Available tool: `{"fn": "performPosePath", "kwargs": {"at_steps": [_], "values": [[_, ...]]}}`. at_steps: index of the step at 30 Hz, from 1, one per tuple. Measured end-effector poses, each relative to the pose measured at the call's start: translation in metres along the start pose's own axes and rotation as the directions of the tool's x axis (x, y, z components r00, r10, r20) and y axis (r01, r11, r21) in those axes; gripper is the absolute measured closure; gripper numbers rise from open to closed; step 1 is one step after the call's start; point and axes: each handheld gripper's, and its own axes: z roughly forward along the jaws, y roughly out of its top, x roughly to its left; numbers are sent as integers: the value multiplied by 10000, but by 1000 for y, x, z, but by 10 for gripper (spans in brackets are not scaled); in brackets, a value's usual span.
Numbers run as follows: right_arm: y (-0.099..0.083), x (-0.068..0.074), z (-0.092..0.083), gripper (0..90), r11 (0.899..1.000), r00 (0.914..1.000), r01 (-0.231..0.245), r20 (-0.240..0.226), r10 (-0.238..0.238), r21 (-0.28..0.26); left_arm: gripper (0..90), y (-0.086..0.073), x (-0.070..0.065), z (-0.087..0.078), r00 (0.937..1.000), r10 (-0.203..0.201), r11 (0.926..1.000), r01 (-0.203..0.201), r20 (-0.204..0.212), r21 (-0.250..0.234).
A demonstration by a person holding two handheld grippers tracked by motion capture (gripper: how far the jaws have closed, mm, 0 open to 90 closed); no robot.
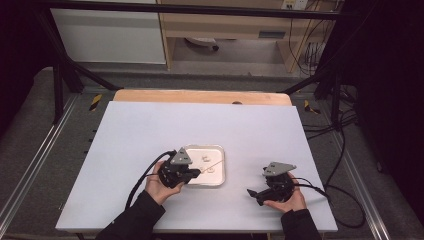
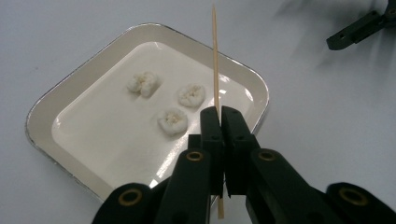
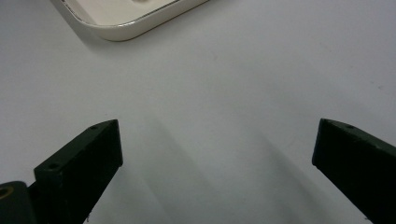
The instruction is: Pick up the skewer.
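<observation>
Three pale lumps sit in the tray, and my left claw hangs over the tray's near edge, clamped tight on a skewer. In the left gripper view the skewer runs straight along the line of my jaws, its sharp end reaching past the tray's far rim and its blunt end poking out behind the pads. The closest lump lies just to the left of the pads, under the stick rather than ahead of its tip, so I judge the point must be drawn back and tipped down before it can spear anything. My right claw rests on the table well off to the right of the tray, jaws spread wide and holding nothing, so the left hand is plainly the nearer one.
</observation>
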Motion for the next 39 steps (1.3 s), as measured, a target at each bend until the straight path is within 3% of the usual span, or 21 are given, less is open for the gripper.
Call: {"fn": "performPosePath", "kwargs": {"at_steps": [5,6,11,14,16,18,19,21,22,26,34,35,36,38,39], "values": [[6,4,2,32,9987,9986,505,146,-507,106,880,5,-5,4,9999,103,9999,-104,95,137],[11,7,1,34,9966,9964,794,266,-799,203,880,7,-7,5,9998,164,9997,-166,127,177],[16,11,0,43,9917,9911,1256,420,-1267,283,880,16,-13,12,9989,393,9987,-401,240,321],[18,15,0,51,9856,9846,1646,534,-1666,397,880,21,-18,15,9979,571,9974,-583,302,414],[21,18,-1,62,9765,9746,2088,720,-2123,532,880,23,-20,18,9972,666,9963,-682,331,514],[21,19,-2,66,9738,9713,2212,776,-2247,521,880,26,-22,20,9965,749,9950,-771,362,629],[24,20,-3,79,9660,9625,2528,871,-2568,545,880,27,-23,21,9961,806,9942,-829,363,684],[25,21,-4,86,9620,9582,2675,900,-2716,553,880,30,-25,24,9955,869,9930,-896,382,774],[27,23,-5,105,9543,9495,2950,966,-2984,483,880,32,-26,26,9951,902,9924,-932,402,806],[30,26,-5,125,9445,9395,3238,992,-3279,553,880,36,-32,31,9929,1079,9889,-1123,493,972],[34,33,-5,233,9033,8989,4248,904,-4287,601,880,46,-43,41,9869,1463,9798,-1541,683,1277],[35,32,-5,248,8928,8886,4463,876,-4502,610,880,47,-45,43,9861,1511,9784,-1592,694,1320],[35,33,-4,279,8768,8726,4777,863,-4807,542,881,48,-46,44,9852,1553,9773,-1640,729,1343],[34,33,-4,294,8730,8693,4850,802,-4877,510,880,50,-48,47,9841,1595,9763,-1689,778,1353],[34,33,-3,314,8638,8601,5012,800,-5039,523,880,51,-49,48,9830,1649,9745,-1750,804,1402]]}}
